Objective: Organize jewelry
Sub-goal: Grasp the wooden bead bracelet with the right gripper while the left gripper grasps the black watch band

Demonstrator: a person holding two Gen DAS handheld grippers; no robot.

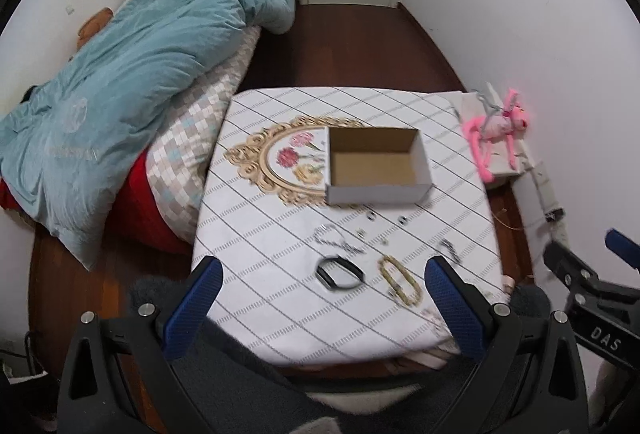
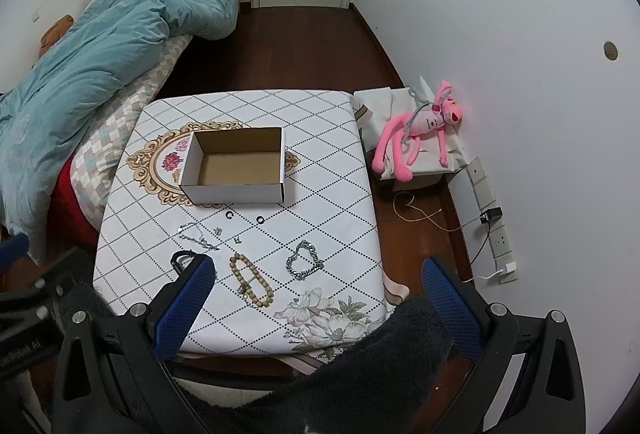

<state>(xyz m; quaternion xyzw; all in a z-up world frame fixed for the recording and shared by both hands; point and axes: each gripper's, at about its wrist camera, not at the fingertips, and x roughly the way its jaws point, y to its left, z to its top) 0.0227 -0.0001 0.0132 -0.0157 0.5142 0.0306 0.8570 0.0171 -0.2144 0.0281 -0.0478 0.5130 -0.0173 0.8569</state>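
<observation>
An open white cardboard box with a brown inside (image 2: 236, 165) sits near the middle of the desk (image 2: 340, 193), which is covered in a white cloth with a dark diamond grid, and the box holds nothing. All the jewelry lies on the cloth on the nearer side of that box. Just in front of the box are two small dark rings (image 2: 245, 217). A little nearer than those lie a thin silver chain (image 2: 198, 234) toward the box's left corner and two tiny earrings (image 2: 228, 236) beside it. Nearer still, in a row, are a black bangle (image 1: 339, 272), a tan wooden-bead bracelet (image 2: 251, 281) and a chunky silver link bracelet (image 2: 305, 260), the last one below the box's right corner.

The left gripper (image 1: 320, 310) hangs over the near edge of the desk with its blue-padded fingers spread wide, holding nothing. The right gripper (image 2: 318, 308) is held the same way, fingers wide apart and empty, its left finger (image 2: 188, 298) overlapping the black bangle in its own view.

To the right of the box, off the desk, a pink plush toy (image 2: 420, 129) lies against the wall.
</observation>
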